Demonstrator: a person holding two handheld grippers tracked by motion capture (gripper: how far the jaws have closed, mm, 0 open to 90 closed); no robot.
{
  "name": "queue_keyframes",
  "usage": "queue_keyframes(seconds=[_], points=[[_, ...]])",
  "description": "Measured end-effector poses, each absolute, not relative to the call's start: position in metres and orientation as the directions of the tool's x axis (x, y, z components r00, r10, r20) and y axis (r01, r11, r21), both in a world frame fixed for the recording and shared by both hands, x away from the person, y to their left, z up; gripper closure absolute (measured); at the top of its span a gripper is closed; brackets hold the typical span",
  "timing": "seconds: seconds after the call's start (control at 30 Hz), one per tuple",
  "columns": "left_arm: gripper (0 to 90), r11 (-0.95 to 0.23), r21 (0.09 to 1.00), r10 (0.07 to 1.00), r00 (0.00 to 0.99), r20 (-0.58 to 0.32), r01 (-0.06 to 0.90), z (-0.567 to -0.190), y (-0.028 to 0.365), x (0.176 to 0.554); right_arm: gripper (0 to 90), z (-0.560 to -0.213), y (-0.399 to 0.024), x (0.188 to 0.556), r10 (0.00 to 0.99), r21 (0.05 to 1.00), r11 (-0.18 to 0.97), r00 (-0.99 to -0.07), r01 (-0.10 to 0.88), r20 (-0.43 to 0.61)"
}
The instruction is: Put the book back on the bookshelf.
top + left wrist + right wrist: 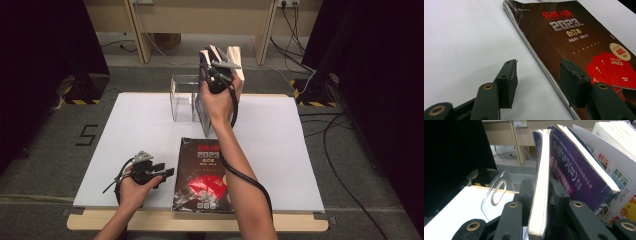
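Book being slotted upright into the clear rack beside other magazines
Right gripper straddles it, jaws apparently easing off; left gripper gapes empty by the flat magazine, likely next.

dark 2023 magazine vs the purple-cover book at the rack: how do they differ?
The dark 2023 magazine lies flat on the white table; the purple-cover book stands on edge, leaning among other books. The magazine sits between the open left gripper jaws, untouched; the book sits between the right gripper jaws. The magazine's cover is black and red, the book's purple. Both are softcovers with Chinese print.
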State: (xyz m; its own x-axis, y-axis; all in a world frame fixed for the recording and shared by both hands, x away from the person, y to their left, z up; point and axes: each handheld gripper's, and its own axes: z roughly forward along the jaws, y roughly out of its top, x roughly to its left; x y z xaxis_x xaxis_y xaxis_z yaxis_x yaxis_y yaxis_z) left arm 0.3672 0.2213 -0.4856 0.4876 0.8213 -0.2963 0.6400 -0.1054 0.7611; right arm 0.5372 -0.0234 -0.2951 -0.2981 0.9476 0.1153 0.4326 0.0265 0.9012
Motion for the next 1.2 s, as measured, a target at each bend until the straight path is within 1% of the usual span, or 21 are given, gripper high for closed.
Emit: queue_keyframes(seconds=[0.27,0.57,0.7,0.83,0.97,1.2], points=[[47.9,-0.108,0.761,0.82,0.489,-0.296,0.64,-0.486,0.221,0.367,76.4,-0.294,-0.022,0.544,0.955,0.894,0.031,-0.278,0.448,0.106],[47.9,-0.11,0.759,0.82,0.49,-0.296,0.642,-0.487,0.22,0.367,78.1,-0.29,-0.016,0.554,0.956,0.872,0.044,-0.272,0.488,0.104],[48.0,-0.102,0.762,0.819,0.489,-0.301,0.639,-0.487,0.22,0.367,81.3,-0.289,-0.016,0.554,0.965,0.862,0.048,-0.246,0.504,0.091],[48.0,-0.112,0.758,0.818,0.492,-0.297,0.643,-0.487,0.219,0.367,81.9,-0.287,-0.018,0.555,0.968,0.845,0.055,-0.234,0.533,0.085],[48.0,-0.109,0.761,0.819,0.491,-0.296,0.639,-0.486,0.22,0.367,82.5,-0.289,-0.023,0.553,0.968,0.849,0.043,-0.232,0.527,0.095],[48.1,-0.109,0.76,0.817,0.493,-0.298,0.641,-0.487,0.22,0.368,82.7,-0.293,-0.028,0.552,0.963,0.872,0.026,-0.245,0.489,0.109]])
